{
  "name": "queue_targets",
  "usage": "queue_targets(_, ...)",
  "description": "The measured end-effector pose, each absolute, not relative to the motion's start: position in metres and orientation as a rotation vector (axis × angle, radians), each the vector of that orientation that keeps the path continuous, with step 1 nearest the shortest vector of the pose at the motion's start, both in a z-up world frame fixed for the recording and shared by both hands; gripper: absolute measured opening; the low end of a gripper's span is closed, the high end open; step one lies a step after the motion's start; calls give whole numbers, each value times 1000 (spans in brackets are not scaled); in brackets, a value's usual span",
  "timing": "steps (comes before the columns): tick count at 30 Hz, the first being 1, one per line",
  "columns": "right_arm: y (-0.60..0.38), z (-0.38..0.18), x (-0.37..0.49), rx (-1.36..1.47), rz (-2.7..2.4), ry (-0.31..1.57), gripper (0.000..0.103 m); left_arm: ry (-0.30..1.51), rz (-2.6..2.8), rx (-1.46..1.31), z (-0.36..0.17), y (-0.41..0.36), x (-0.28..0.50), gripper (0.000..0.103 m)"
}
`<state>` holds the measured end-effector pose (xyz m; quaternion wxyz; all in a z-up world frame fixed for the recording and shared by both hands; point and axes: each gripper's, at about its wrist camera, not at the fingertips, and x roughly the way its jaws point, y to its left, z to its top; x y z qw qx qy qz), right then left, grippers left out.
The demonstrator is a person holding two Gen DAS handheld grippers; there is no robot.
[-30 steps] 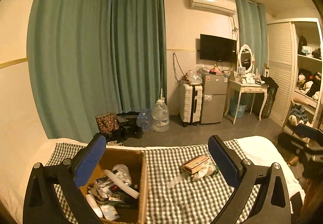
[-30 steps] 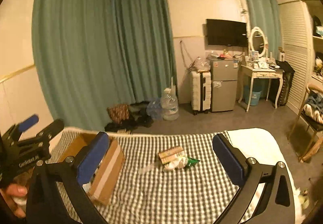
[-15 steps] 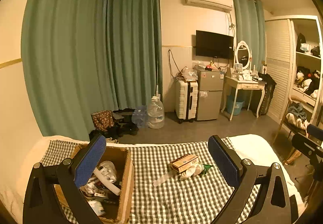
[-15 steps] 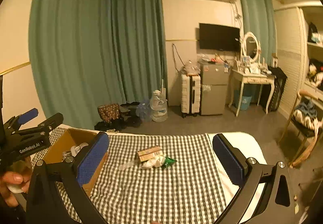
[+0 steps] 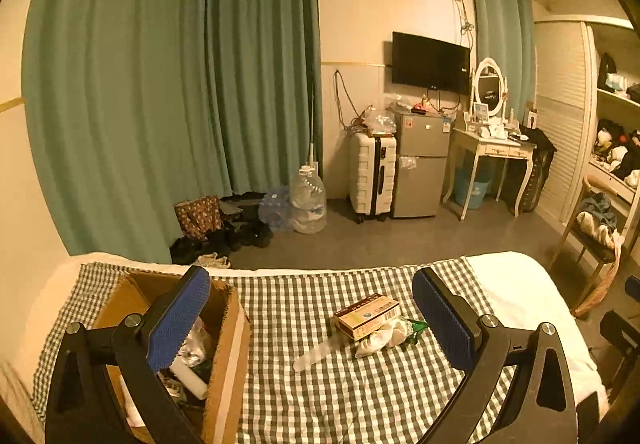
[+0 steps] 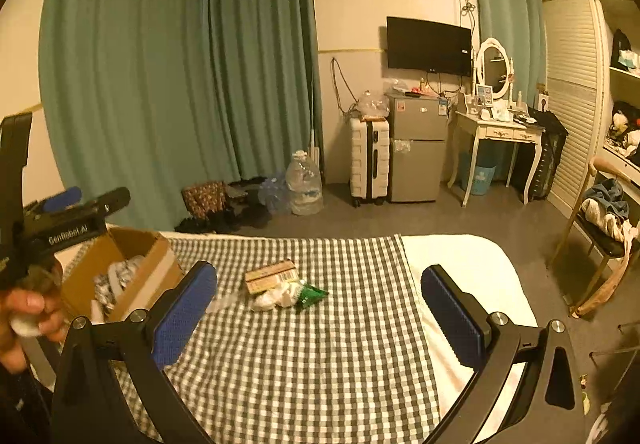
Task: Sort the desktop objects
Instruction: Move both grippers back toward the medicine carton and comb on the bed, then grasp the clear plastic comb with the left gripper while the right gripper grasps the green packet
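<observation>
Carton btwn open left tongs, untouched

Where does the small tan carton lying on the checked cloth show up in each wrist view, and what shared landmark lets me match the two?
Left wrist: the tan carton lies right of centre, low in the picture, nearer the right jaw.
Right wrist: the tan carton lies left of centre, just past the left jaw.
Shared landmark: the open cardboard box stands left of the carton in both views, on the checked cloth.
</observation>
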<state>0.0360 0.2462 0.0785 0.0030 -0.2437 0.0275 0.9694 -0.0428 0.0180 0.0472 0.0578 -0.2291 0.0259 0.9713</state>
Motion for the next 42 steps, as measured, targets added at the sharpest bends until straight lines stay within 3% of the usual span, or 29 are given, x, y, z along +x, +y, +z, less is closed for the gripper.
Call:
queue_targets(6, 259, 45, 5, -846, 3017, 163, 95, 117, 2916, -743, 12, 21, -69, 103)
queue_targets(14, 257, -16, -50, -1011, 2969, 181, 75, 215, 2895, -800, -47, 28, -96, 103)
queue_targets(26, 239, -100, -114, -1210, 2898, 220, 68, 171, 2830, -982, -121, 28, -145, 103)
queue_targets(42, 244, -151, -151, -1294, 2846, 268, 67, 272, 2786, -1116, -173, 37, -179, 103)
